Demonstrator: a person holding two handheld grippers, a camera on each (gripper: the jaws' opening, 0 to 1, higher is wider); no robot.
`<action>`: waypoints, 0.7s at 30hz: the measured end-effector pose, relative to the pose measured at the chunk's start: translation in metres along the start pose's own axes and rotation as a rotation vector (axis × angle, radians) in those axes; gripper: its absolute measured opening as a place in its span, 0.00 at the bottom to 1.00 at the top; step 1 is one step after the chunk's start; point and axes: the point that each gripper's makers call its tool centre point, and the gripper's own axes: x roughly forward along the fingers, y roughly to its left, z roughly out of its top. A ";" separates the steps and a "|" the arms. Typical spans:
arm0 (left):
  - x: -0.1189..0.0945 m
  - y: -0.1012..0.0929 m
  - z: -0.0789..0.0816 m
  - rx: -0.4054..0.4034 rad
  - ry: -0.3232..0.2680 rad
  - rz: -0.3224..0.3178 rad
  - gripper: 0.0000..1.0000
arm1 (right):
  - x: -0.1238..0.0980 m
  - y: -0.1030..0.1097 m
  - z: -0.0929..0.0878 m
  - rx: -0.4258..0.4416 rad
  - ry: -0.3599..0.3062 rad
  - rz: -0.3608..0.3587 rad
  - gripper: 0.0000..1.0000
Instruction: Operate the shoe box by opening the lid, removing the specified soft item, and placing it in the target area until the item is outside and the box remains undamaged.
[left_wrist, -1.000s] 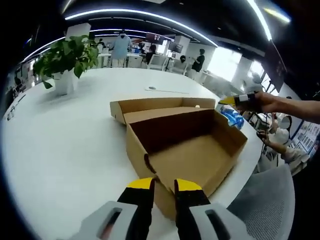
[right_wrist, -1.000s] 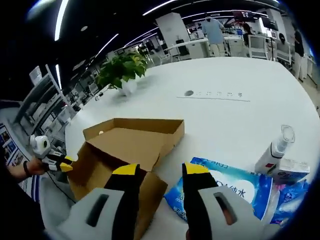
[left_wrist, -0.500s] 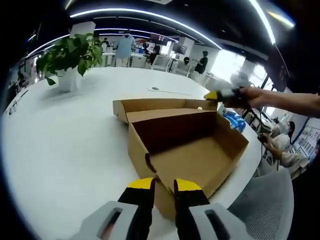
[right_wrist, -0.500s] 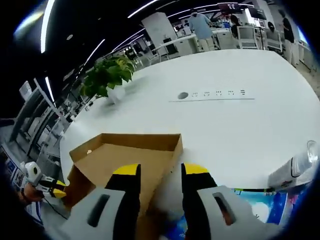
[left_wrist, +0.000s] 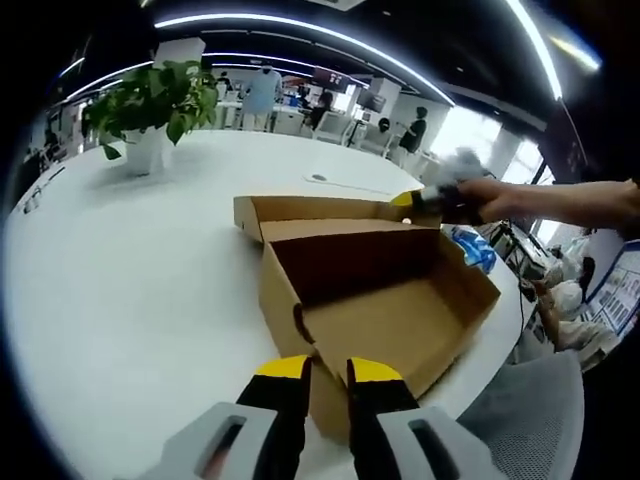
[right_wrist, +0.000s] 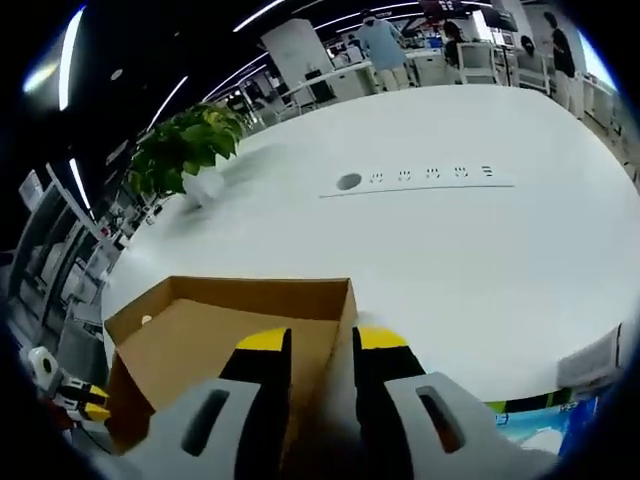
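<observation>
The brown cardboard shoe box (left_wrist: 400, 320) lies open on the white table, its inside bare. Its lid (left_wrist: 320, 212) is folded back flat behind it. My left gripper (left_wrist: 327, 375) sits at the box's near corner, jaws almost together with the box wall running down between them. My right gripper (left_wrist: 412, 199), held by a hand, is at the lid's far right corner. In the right gripper view the lid (right_wrist: 220, 320) has its corner wall between the narrowed jaws of the right gripper (right_wrist: 322, 345). A blue soft packet (left_wrist: 468, 243) lies on the table beside the box, also low right (right_wrist: 530, 425).
A potted plant (left_wrist: 150, 100) stands at the table's far left (right_wrist: 185, 150). A socket strip (right_wrist: 420, 178) is set into the table (right_wrist: 470, 260). A white bottle (right_wrist: 595, 360) is by the packet. A grey chair (left_wrist: 530, 400) stands at the table's edge. People stand far behind.
The right gripper has moved from over the blue packet to the lid's far corner, and its jaws have narrowed around the lid wall. The left gripper has stayed at the box's near corner.
</observation>
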 end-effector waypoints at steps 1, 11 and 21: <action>0.000 0.000 0.000 -0.001 0.001 0.000 0.14 | 0.001 0.001 -0.002 -0.013 0.012 -0.008 0.19; 0.002 0.000 -0.001 -0.044 -0.006 0.015 0.14 | -0.009 -0.008 0.000 -0.048 0.021 -0.117 0.02; 0.003 0.001 -0.002 -0.066 0.007 0.054 0.15 | -0.027 0.001 0.020 -0.080 -0.043 -0.115 0.00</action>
